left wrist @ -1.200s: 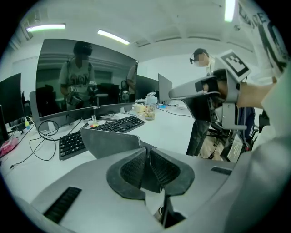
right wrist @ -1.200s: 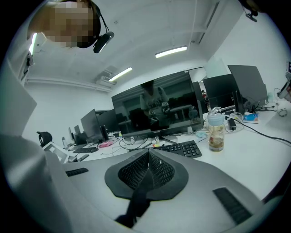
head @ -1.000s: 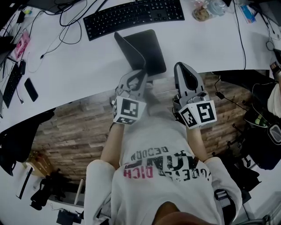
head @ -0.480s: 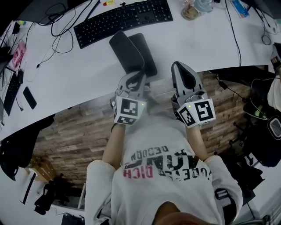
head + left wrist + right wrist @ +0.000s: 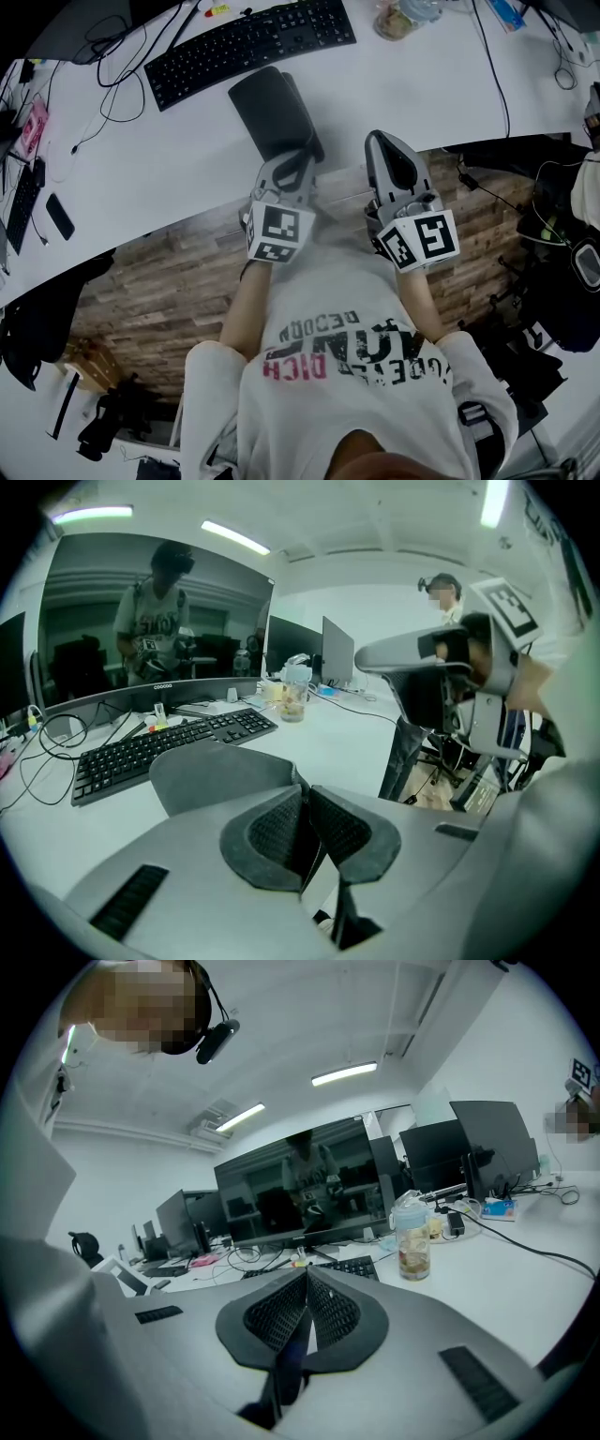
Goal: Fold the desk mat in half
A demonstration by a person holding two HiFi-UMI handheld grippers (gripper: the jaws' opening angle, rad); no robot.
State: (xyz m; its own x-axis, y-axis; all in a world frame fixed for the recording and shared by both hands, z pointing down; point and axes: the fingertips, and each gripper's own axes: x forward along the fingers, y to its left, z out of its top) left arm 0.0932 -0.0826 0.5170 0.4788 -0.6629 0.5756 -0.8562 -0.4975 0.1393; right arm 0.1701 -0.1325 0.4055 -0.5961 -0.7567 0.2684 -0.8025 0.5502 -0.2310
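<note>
Matt dark desk mat [image 5: 267,108] on a smooth white desk [image 5: 159,164]; floor [image 5: 159,272] looks wooden

White desk [image 5: 169,169], curved front edge, wood-look floor [image 5: 159,291] below it. Black keyboard [image 5: 248,42] near the back. Dark desk mat [image 5: 267,108] just in front of the keyboard, looks doubled over, near end at the desk's front edge. Loose black cables [image 5: 112,56] left of the keyboard. Black phone [image 5: 59,217] and second keyboard [image 5: 21,192] at far left, pink item [image 5: 31,127] above them. Clear jar [image 5: 394,21] at back right, one cable [image 5: 492,66] running past it.
</note>
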